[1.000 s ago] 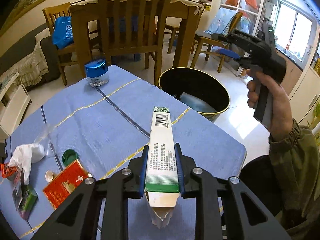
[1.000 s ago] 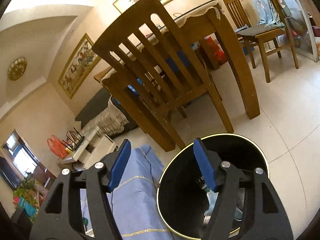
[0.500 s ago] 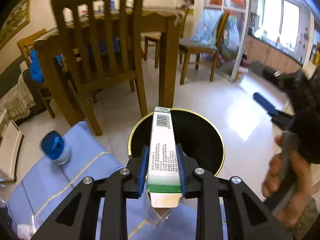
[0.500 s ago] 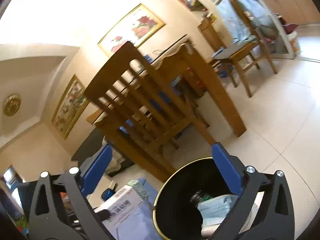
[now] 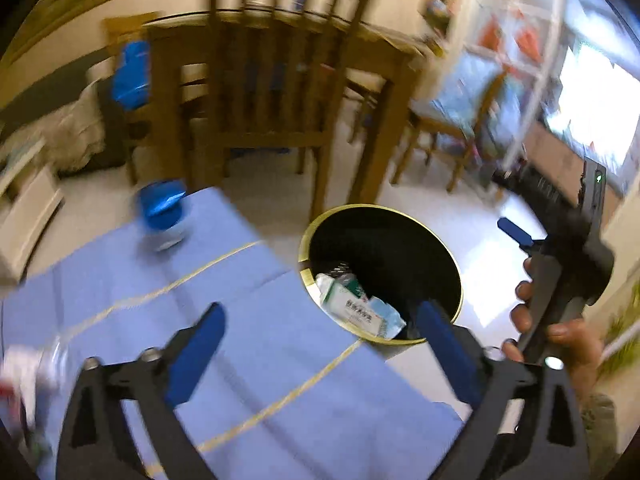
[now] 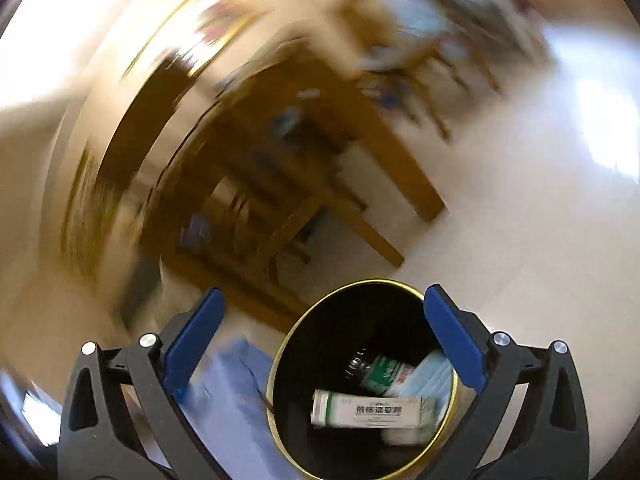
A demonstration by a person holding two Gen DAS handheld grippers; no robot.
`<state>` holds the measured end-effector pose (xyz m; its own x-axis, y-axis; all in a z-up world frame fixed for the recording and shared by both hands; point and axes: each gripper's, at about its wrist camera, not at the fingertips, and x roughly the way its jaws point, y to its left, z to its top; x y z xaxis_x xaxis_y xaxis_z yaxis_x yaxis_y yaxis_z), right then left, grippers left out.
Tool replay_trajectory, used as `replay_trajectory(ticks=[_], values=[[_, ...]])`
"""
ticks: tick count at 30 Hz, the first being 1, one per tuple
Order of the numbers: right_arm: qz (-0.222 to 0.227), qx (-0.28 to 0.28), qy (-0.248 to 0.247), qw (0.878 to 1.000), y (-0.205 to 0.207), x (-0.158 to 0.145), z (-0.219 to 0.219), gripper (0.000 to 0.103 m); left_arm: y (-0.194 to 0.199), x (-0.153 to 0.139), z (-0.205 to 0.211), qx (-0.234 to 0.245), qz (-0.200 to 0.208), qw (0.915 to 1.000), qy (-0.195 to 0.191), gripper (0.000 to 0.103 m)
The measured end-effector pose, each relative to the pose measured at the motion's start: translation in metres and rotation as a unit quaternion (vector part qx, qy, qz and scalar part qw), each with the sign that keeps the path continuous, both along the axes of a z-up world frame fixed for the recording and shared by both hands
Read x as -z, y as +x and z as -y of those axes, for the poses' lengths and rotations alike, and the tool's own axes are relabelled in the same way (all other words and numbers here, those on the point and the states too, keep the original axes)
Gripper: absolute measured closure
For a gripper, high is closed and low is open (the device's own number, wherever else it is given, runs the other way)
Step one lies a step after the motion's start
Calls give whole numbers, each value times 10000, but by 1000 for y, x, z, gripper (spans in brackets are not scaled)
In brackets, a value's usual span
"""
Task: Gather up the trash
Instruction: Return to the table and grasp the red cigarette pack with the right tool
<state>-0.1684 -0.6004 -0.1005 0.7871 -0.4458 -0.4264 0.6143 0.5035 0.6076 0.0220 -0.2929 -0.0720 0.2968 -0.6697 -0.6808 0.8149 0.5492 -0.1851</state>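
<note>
- Standing wide apart, the jaws of the left hand-held gripper (image 5: 320, 344) have just been opening; nothing is between its blue pads, which hang over the near corner of the desk and the bin's rim.
- Right hand-held gripper (image 6: 322, 336): jaws spread wide, having just been opening, nothing between them; it points down over the bin mouth.
- In the left wrist view the right hand-held gripper appears at the right edge as a black pistol-shaped body, gripped by a person's hand (image 5: 560, 328) with an olive sleeve below it.
- Round black waste bin with a gold rim (image 5: 456, 280) stands on the pale tiled floor, just beside the desk corner.
- Long white carton with a green end and black print (image 6: 372, 410) lies on its side inside the bin, released from both grippers, resting on other trash.
- Other contents of the bin: a pale blue soft packet (image 6: 432, 372) and a green-and-white wrapper (image 6: 384, 372), both beneath or beside the carton.
- Desk covered with a blue cloth crossed by thin yellow lines (image 5: 248, 320); a small jar with a shiny blue lid (image 5: 160, 212) stands near its far edge, blurred.
- White crumpled item at the desk's left edge is too blurred to identify.
- Wooden slat-back chair (image 5: 276, 80) and wooden dining table stand beyond the bin.
</note>
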Motion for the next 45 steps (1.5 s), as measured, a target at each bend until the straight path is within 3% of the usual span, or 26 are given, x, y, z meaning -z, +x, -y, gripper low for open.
replay_trajectory(ticks=[1,3,5,7,10,13,16,17,20,24,28,31,33,36,39,40,42,43,45], values=[[-262,-381,-558,9974,16,-12,-17,4,2,-1,-18,-186,-21,9998,-69,7],[-896,-953,-1832,9743,51,-35,-71,4,7,-3,-62,-604,-18,9981,-111,7],[-1264,-1159,-2473,9536,72,-42,-112,4,11,-2,-104,-1066,46,9943,2,7],[-1634,-1371,-2875,9337,92,-40,-147,4,13,2,-136,-1389,236,9894,354,7],[-2005,-2042,-2290,9304,112,-18,-173,5,11,-2,-185,-2018,864,9720,834,7],[-2056,-2341,-1789,9332,118,-10,-199,5,11,-9,-235,-2579,1122,9556,876,7],[-2117,-2547,-1725,9277,128,-30,-241,5,17,-12,-287,-3158,1185,9374,861,7],[-1802,-2876,-1780,9237,129,-48,-263,5,19,-13,-295,-3258,1168,9345,829,7],[-1082,-3444,-2161,9072,122,-83,-315,5,20,-11,-323,-3464,1030,9300,674,7],[-1983,-4204,-1637,8701,169,-43,-353,5,14,-7,-340,-3465,865,9328,490,7],[-1937,-4280,-1738,8655,174,-28,-383,6,8,2,-346,-3366,862,9360,572,7],[-2049,-4713,-1984,8346,181,-27,-405,6,10,10,-354,-3304,684,9402,456,7],[-2018,-5120,-2263,8037,189,-22,-422,6,9,13,-356,-3271,625,9421,389,7],[-2280,-5491,-3248,7355,194,-9,-446,6,9,19,-359,-3212,573,9445,387,7],[-2463,-5958,-3704,6687,201,0,-453,6,10,25,-362,-3213,504,9449,374,7],[-2523,-6039,-3742,6570,205,4,-452,6,12,28,-364,-3226,454,9448,358,7],[-2762,-6485,-3489,6176,223,12,-449,6,15,33,-366,-3251,317,9447,304,7],[-2852,-6593,-3418,6060,229,17,-447,6,17,35,-367,-3265,274,9444,287,7],[-3160,-6737,-3505,5688,243,33,-450,6,17,36,-368,-3275,269,9440,292,7]])
